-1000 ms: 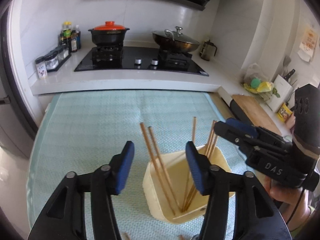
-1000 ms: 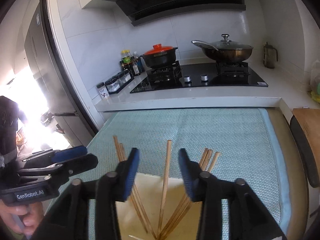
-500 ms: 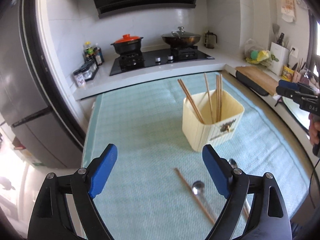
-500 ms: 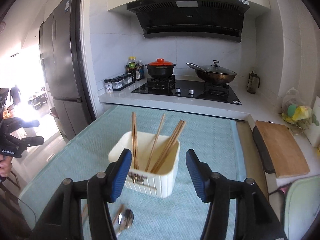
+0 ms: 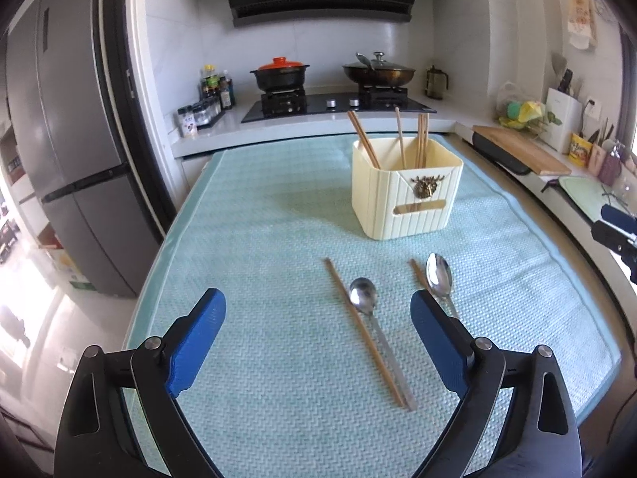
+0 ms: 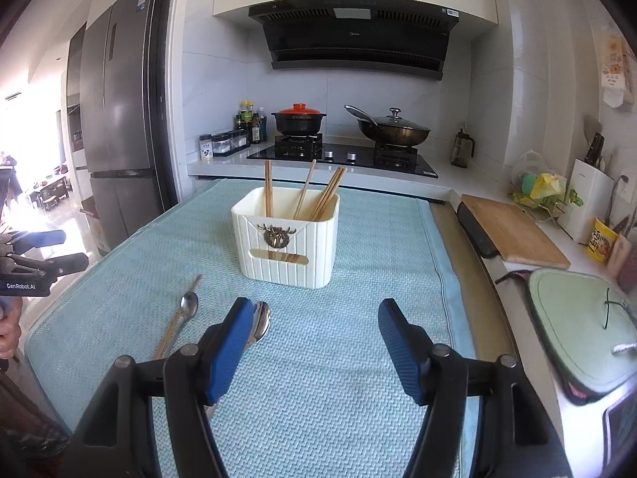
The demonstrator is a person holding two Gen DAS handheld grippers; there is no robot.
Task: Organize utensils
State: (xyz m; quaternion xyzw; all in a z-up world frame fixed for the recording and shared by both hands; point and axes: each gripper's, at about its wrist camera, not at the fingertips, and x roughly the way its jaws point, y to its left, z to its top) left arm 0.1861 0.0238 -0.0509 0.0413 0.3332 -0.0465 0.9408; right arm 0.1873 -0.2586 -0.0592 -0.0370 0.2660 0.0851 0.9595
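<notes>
A cream utensil holder [image 5: 406, 191] with several wooden chopsticks [image 5: 398, 137] standing in it sits on the green mat [image 5: 258, 239]; it also shows in the right wrist view [image 6: 288, 239]. Two metal spoons [image 5: 363, 298] [image 5: 438, 275] and two loose chopsticks [image 5: 358, 326] lie on the mat in front of it. In the right wrist view the spoons [image 6: 189, 306] [image 6: 260, 320] lie at lower left. My left gripper [image 5: 318, 338] is open and empty above the near spoon. My right gripper [image 6: 314, 342] is open and empty, right of the spoons.
A stove with a red-lidded pot [image 5: 280, 73] and a wok [image 5: 378, 71] stands behind the mat. Spice jars [image 5: 199, 111] sit at back left. A cutting board [image 6: 513, 235] and a green tray [image 6: 581, 322] lie on the right counter. A fridge [image 5: 59, 159] stands left.
Both grippers have pulled back and away from the holder, and both have opened wider. The spoons and loose chopsticks on the mat have come into view.
</notes>
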